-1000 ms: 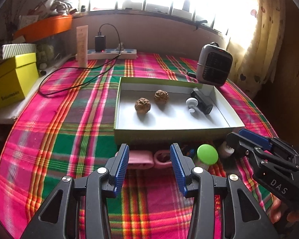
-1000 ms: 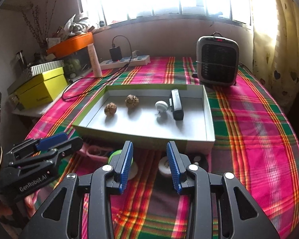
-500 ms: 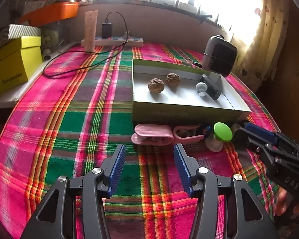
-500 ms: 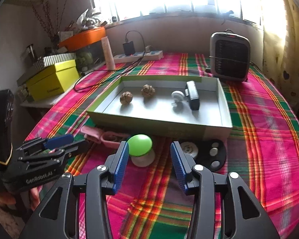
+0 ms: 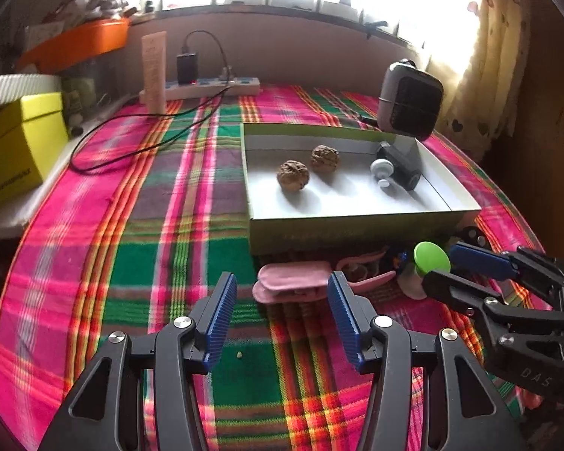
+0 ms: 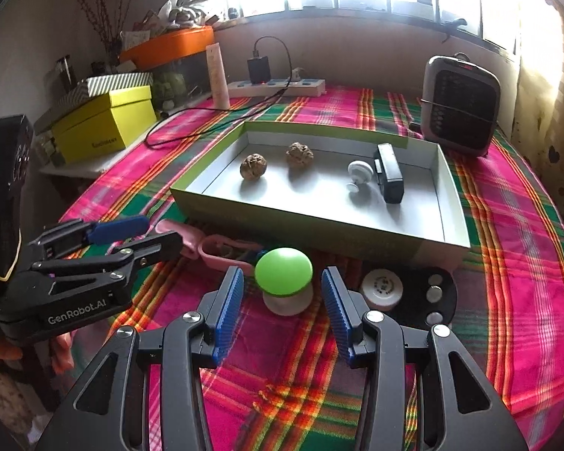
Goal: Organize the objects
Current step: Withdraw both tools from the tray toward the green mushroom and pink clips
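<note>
My right gripper (image 6: 282, 300) has its jaws spread wide, one on each side of the green-capped mushroom-shaped object (image 6: 284, 279), whose pale base sits on the plaid tablecloth (image 6: 507, 263); the pads are not touching it. My left gripper (image 5: 282, 312) is likewise released, jaws apart and grasping nothing, pointed at the pink clip (image 5: 293, 282) lying flat just beyond its tips. Seen from the right wrist, the left gripper (image 6: 146, 233) comes in from the left, its tips over the pink clip (image 6: 222, 250).

All the loose things lie on the cloth just in front of the near wall of the shallow green box (image 6: 319, 225). Right of the mushroom object is a small white round container (image 6: 381, 287) resting on a black disc with silver buttons (image 6: 432, 295). Something small and blue shows between the clip and the mushroom, too hidden for me to identify.

Inside the box sit two walnuts (image 6: 253, 166) toward the left, well apart from a white knob-like piece (image 6: 359, 173) and a black rectangular device (image 6: 389, 173) just beside it on the right.

At the far right stands a small grey heater (image 6: 458, 107); at the far left, a yellow box (image 6: 101, 124) and a power strip (image 6: 278, 86).
</note>
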A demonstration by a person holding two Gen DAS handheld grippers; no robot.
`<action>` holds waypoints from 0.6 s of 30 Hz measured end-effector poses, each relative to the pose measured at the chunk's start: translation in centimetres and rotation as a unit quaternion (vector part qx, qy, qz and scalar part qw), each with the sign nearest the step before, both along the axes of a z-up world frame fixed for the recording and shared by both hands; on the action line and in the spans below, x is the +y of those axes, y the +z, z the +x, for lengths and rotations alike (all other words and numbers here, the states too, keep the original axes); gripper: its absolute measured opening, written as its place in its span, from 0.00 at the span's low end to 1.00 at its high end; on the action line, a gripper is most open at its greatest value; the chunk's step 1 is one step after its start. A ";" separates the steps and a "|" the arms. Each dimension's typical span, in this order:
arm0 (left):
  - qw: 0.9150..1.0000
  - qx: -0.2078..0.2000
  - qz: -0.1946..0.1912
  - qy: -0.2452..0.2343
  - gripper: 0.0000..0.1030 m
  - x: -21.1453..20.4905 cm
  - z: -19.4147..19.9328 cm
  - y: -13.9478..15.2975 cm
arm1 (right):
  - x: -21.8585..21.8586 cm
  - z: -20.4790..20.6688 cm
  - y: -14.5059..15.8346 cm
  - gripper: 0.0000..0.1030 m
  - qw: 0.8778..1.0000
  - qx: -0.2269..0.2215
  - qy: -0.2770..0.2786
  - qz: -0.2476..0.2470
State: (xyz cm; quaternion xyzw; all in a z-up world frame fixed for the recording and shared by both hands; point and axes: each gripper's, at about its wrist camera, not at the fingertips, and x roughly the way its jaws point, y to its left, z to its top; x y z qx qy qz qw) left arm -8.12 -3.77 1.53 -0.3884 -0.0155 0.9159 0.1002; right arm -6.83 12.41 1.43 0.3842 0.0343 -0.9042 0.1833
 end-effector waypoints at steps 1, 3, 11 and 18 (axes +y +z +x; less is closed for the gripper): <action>1.000 0.000 -0.003 -0.004 0.48 0.1 -0.2 0.0 | -0.1 -0.2 -0.1 0.44 1.000 -0.003 0.000 0.004; 1.000 0.001 -0.010 -0.007 0.48 0.3 -0.4 0.0 | -0.3 -0.4 -0.2 0.44 1.000 -0.006 0.002 0.007; 1.000 -0.006 -0.010 -0.027 0.49 0.8 -1.1 -0.1 | 0.2 -1.0 -0.4 0.44 1.000 -0.015 -0.007 0.006; 0.999 -0.017 0.004 -0.044 0.49 1.3 -0.3 -0.3 | 0.5 -0.8 -0.2 0.39 1.000 -0.010 -0.005 -0.005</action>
